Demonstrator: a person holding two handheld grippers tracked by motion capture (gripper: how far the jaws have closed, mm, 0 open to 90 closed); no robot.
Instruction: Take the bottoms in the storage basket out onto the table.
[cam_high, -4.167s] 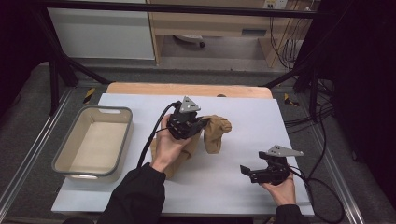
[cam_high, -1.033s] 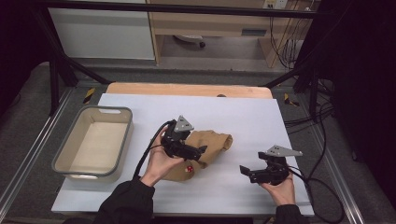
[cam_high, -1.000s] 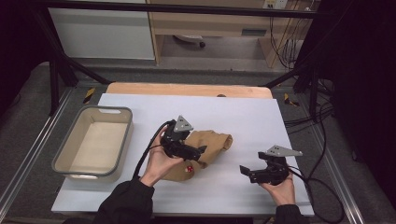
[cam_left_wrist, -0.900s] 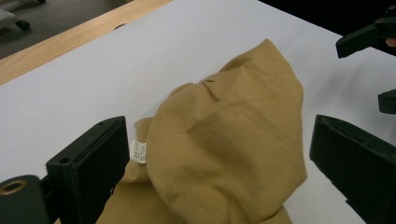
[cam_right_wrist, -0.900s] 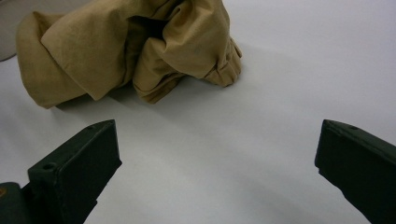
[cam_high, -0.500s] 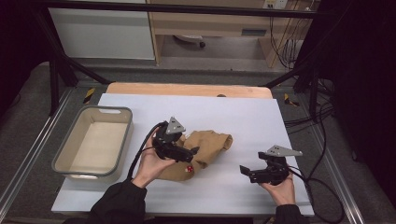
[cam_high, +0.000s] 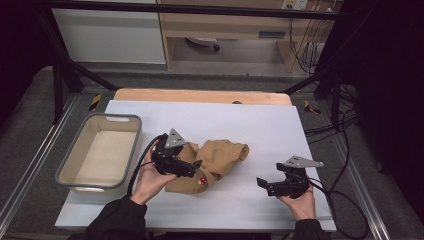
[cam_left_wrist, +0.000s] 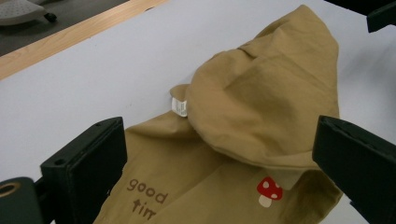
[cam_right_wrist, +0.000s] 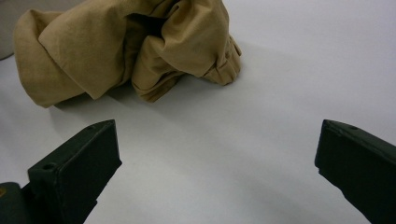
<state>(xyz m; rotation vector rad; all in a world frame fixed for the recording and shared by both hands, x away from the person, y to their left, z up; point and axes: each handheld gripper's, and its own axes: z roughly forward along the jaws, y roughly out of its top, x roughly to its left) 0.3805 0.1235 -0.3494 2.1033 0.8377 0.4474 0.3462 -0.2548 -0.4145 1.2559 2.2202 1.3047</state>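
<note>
**Both grippers open beside a crumpled tan garment**

A crumpled tan cotton garment (cam_high: 215, 160) with a small red-and-white mushroom print (cam_left_wrist: 269, 189) and brown lettering lies near the middle of the white table top (cam_high: 250, 120). In the left gripper view its upper part is folded over in a rounded hump, with a small white label (cam_left_wrist: 178, 106) showing at the fold.

The left gripper (cam_high: 192, 169) is held in the person's left hand (cam_high: 150, 177), the dark-sleeved forearm coming in from the bottom edge and angling up and to the right. The gripper sits low over the near left part of the garment. Its jaws stand wide apart, one on each side of the cloth in its own view, with nothing clamped between them; whether they touch the fabric cannot be told.

The right gripper (cam_high: 265, 185) is held in the right hand (cam_high: 298, 202) near the front right of the table, pointing left toward the garment and well apart from it. Its jaws are also spread wide, with bare white surface between them.

A pale grey rectangular plastic tub (cam_high: 75, 165) stands at the table's left edge, just left of the left hand.
</note>
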